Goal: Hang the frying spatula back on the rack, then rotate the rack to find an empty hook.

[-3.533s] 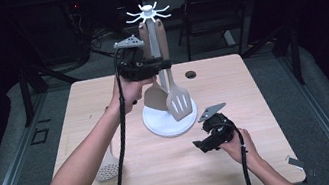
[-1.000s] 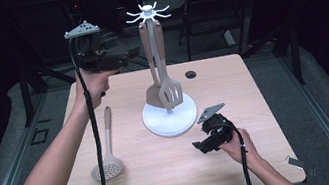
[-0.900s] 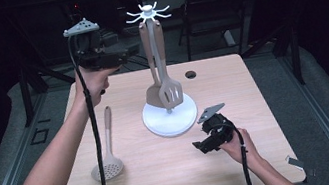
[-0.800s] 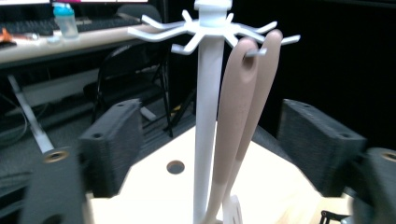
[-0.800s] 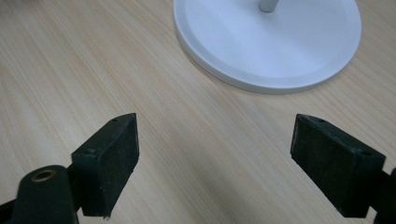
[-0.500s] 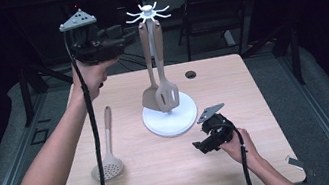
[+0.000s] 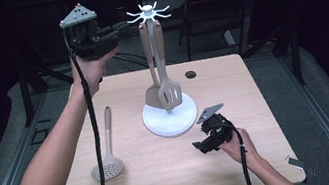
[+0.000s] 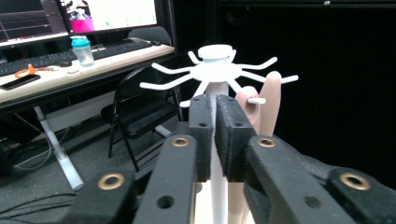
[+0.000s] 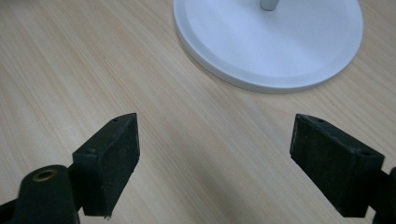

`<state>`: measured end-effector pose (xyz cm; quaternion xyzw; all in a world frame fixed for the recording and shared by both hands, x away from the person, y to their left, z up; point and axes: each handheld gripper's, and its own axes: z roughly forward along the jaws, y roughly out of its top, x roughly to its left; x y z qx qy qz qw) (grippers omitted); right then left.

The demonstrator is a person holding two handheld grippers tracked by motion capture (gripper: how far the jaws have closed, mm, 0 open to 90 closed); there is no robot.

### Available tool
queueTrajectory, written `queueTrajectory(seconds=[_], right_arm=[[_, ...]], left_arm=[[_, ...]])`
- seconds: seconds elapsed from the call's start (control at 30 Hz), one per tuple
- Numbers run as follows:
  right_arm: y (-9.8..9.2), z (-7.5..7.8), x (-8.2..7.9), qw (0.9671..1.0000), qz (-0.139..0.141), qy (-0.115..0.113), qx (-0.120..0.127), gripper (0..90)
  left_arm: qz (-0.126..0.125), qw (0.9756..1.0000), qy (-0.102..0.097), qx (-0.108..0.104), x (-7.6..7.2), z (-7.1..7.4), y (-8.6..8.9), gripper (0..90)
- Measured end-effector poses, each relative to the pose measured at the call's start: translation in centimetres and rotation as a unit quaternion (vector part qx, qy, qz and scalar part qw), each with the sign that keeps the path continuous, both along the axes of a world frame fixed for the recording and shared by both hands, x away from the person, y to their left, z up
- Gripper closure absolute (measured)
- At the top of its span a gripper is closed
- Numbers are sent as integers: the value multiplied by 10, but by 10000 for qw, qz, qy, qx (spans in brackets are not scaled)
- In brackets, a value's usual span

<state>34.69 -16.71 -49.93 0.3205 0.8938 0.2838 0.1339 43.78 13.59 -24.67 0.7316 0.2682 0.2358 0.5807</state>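
A white utensil stand (image 7: 148, 11) with hook arms rises from a round base (image 7: 157, 123) at mid-table. Two tan spatulas hang from it, one solid (image 7: 153, 96) and one slotted (image 7: 172, 94). A tan skimmer (image 7: 109, 165) lies flat at the table's left. My left gripper (image 7: 123, 26) is held high, level with the hooks and just left of them. Its jaws have just been closing and now stand shut with nothing between them; in the left gripper view (image 8: 214, 100) the stand's hooks (image 8: 219, 70) lie beyond them. My right gripper (image 7: 201, 146) rests open on the table near the base (image 9: 271, 42), holding nothing (image 9: 224, 140).
A black grommet (image 7: 191, 74) sits in the table's far side. A folding chair (image 7: 218, 2) stands behind the table. The left gripper view shows a desk with monitors (image 8: 70, 70) and another chair (image 8: 140, 112) farther off.
The left gripper has drawn back from the hung spatula, risen slightly beside the hooks, and its jaws have closed on nothing. The right gripper has stayed put.
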Motion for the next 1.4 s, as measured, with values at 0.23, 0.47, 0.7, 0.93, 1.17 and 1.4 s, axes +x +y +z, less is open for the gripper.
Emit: queueTrajectory(seconds=[0.23,0.47,0.7,0.93,1.17,1.4], right_arm=[[0,0,0,10000,-1,2,-8,154],[0,0,-1,10000,0,-24,2,155],[1,0,-1,10000,35,-34,-26,156],[1,0,-2,10000,10,-33,2,157],[1,-1,-1,10000,37,-22,-18,157],[0,0,-1,10000,46,1,-40,158]], left_arm=[[23,9999,-34,156,5,0,-8,900],[195,9995,27,254,13,-3,-11,900],[293,9989,7,356,16,-4,-14,900],[356,9988,22,342,20,-2,-16,900],[399,9986,49,335,25,-1,-15,900],[436,9984,61,355,29,-2,-15,900]])
